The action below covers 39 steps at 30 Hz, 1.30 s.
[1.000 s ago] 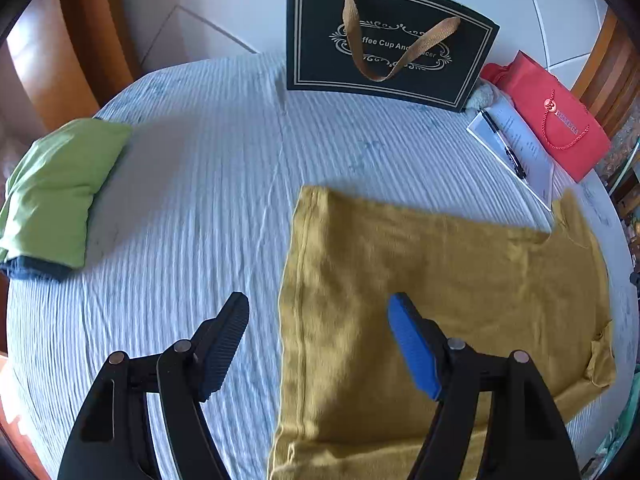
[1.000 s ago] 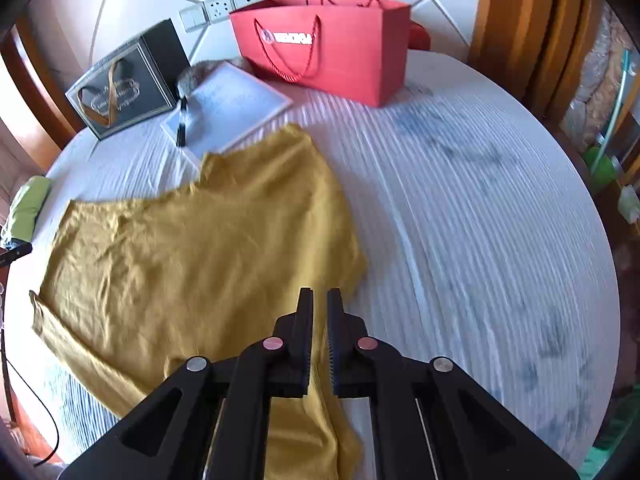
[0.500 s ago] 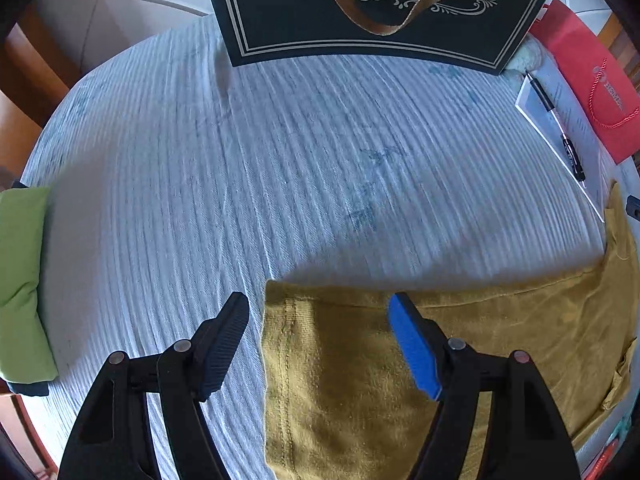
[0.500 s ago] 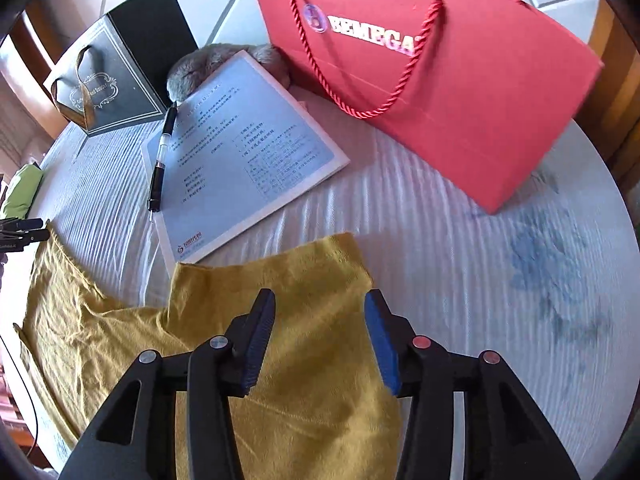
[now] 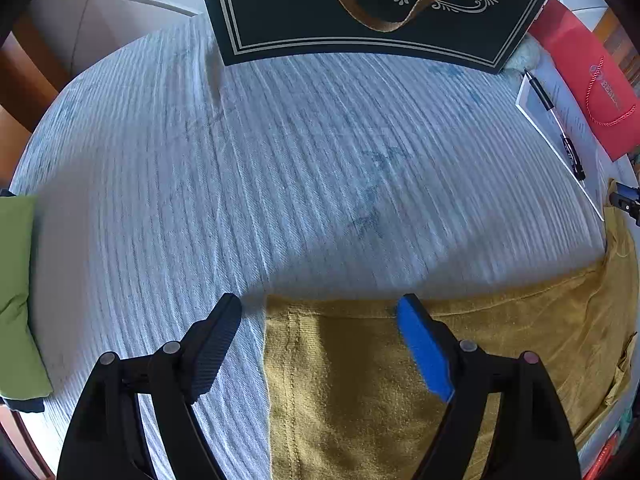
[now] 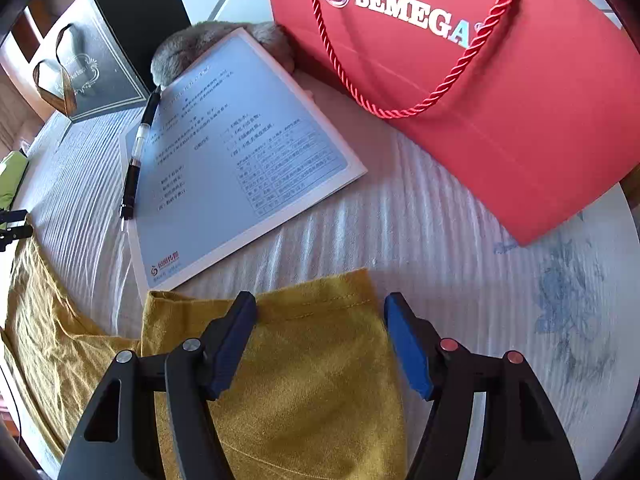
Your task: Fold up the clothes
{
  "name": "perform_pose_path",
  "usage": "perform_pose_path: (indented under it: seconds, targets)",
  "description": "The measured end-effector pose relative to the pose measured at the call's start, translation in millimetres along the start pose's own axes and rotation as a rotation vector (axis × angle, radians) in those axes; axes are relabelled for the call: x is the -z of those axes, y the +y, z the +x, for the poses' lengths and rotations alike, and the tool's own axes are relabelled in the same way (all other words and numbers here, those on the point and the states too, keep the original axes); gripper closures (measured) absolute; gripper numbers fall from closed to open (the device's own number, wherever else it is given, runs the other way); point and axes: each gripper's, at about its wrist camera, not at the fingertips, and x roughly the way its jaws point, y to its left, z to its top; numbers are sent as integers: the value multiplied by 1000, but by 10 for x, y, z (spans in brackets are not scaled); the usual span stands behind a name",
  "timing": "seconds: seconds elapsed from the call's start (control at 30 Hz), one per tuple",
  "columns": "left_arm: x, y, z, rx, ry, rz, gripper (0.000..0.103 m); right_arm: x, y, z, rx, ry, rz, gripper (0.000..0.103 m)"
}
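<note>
Seen from the left wrist, the left gripper (image 5: 320,308) hangs with its fingers spread wide over the hemmed corner of a mustard-yellow garment (image 5: 360,380), which lies flat on a white ribbed bedspread (image 5: 280,160). The corner sits between the two pads, neither visibly touching the cloth. A black gift bag (image 5: 380,8) stands at the far edge, a folded green cloth (image 5: 16,288) lies at far left, and a pen (image 5: 554,120) rests on a booklet (image 5: 576,128) beside a red bag (image 5: 588,84).

From the right wrist, the right gripper (image 6: 320,308) is likewise spread apart, straddling the garment's sleeve (image 6: 312,360). Just beyond lie the booklet (image 6: 240,160) and pen (image 6: 136,156), with the red bag (image 6: 480,80) leaning behind.
</note>
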Motion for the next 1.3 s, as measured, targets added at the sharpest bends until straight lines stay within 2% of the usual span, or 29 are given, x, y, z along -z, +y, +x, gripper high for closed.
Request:
perform_pose_path:
  seconds: [0.13,0.2,0.23,0.27,0.3,0.33,0.37,0.43,0.57,0.67,0.8,0.87,0.9,0.93,0.97,1.03,1.1,1.2,1.27,1.3]
  targets:
    - [67,6,-11,-8,11,-10,22,35,23,13,13,-2,-1,39]
    - [127,-17,-29,-17,16,1,25,58,56,1,13,-3,-25,49]
    - [149,-29,-49,-14,12,3,32,70,75,-5,14,-5,-39,57]
    - [158,-47,-74,-10,6,2,45,83,94,-12,14,-6,-53,69]
    - [159,-70,-102,-6,-1,-2,57,92,116,-17,16,-6,-65,77]
    - [157,-92,-119,13,1,-11,96,100,141,-22,18,-5,-76,89]
    - [156,-123,-127,9,3,-14,96,117,166,-36,27,-9,-88,94]
    - [193,-196,-186,-32,-25,23,96,161,207,-105,51,-32,-110,95]
    - [386,-204,-533,-59,-142,45,96,391,166,-660,24,-209,-93,95]
    - [601,-184,-929,-68,-256,64,96,752,184,-1187,24,-325,-124,95]
    - [915,-235,-1209,-80,-354,77,95,1354,381,-1579,32,-389,-155,95]
    - [1097,-317,-1160,-89,-368,88,92,1666,463,-1620,38,-364,-154,95]
    - [1216,-328,-1109,-84,-346,90,92,1824,502,-1632,41,-347,-153,94]
    - [1309,-356,-1004,-75,-307,84,88,1972,510,-1579,36,-306,-135,93]
    - [1381,-362,-894,-63,-258,74,77,2115,504,-1493,27,-254,-108,93]
    - [1530,-324,-736,-40,-168,49,62,2351,453,-1365,12,-166,-47,92]
    - [1654,-228,-773,-2,-145,5,62,2490,327,-1322,4,-110,32,92]
    - [1634,-22,-1007,46,-181,-85,59,2467,114,-1480,-2,-147,137,89]
    - [1545,94,-1142,64,-206,-136,49,2380,8,-1586,4,-178,189,80]
    - [1479,119,-1158,66,-208,-149,48,2335,-39,-1627,8,-189,214,80]
